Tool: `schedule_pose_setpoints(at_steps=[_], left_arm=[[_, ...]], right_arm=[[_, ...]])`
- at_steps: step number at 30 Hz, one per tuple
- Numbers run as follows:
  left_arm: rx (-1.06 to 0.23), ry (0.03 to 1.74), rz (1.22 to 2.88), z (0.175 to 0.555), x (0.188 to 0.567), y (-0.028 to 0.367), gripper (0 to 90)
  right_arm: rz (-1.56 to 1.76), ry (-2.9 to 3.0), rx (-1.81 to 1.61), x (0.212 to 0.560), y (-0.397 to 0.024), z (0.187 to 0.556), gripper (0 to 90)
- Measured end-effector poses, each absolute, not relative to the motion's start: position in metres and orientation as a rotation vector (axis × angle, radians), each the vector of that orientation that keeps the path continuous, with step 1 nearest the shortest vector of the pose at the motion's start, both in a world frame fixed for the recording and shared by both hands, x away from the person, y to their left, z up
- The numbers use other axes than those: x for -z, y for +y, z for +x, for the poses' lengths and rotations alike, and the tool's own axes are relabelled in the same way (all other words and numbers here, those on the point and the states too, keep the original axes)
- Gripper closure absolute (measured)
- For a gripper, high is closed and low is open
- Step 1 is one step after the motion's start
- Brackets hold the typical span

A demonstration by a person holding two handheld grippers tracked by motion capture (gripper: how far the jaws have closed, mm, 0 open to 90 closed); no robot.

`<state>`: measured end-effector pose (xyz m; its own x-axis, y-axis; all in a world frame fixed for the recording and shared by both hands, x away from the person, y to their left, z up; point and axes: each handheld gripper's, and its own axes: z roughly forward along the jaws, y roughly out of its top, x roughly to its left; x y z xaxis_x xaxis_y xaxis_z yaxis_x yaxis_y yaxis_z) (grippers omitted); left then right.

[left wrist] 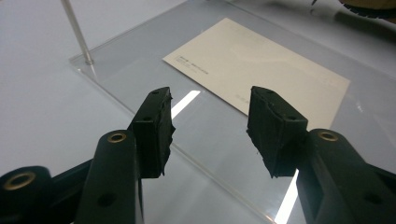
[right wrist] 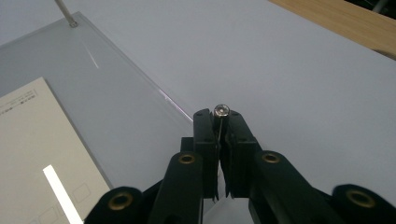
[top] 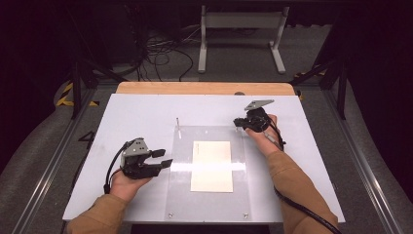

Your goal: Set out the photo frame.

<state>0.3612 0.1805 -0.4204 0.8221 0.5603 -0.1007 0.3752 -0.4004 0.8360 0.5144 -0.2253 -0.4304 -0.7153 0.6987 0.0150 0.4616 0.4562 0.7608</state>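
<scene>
I am holding my right gripper (right wrist: 218, 122) at the far right corner of the clear see-through plastic plate (top: 209, 136). Its two black jaws are squeezed tight on a thin shiny metal pin (right wrist: 221, 111). The pin is standing up at that corner, and its round top is poking out just above the jaw tips. In the high view my right gripper (top: 238, 123) is small and dark, so I think the pin is upright there, but it is hard to see.

A second thin metal pin (top: 178, 127) is standing at the far left corner of the plate.

I am holding my left gripper (top: 168, 158) just beside the left edge of the plate. Its jaws are standing apart with nothing between them. They are pointing across the plate toward the cream paper card (left wrist: 261, 65).

The card is lying flat in the middle of the plate. The plate is lying on the white table top (top: 141, 109).
</scene>
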Motion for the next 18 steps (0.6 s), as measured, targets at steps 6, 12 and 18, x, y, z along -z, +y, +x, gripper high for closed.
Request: schedule_pose_setpoints(at_steps=[6, 12, 18], left_arm=[[-0.224, 0.67, 2.033, 0.345, 0.416, 0.182, 49.4], [-0.242, 0.617, 2.07, 0.329, 0.414, 0.19, 46.7], [-0.213, 0.553, 2.084, 0.313, 0.413, 0.197, 33.9]], right_arm=[[1.121, 2.406, -1.092, 0.427, -0.223, 0.518, 85.5], [1.239, 2.416, -1.046, 0.423, -0.22, 0.523, 85.3], [1.326, 2.446, -1.034, 0.42, -0.22, 0.532, 85.2]])
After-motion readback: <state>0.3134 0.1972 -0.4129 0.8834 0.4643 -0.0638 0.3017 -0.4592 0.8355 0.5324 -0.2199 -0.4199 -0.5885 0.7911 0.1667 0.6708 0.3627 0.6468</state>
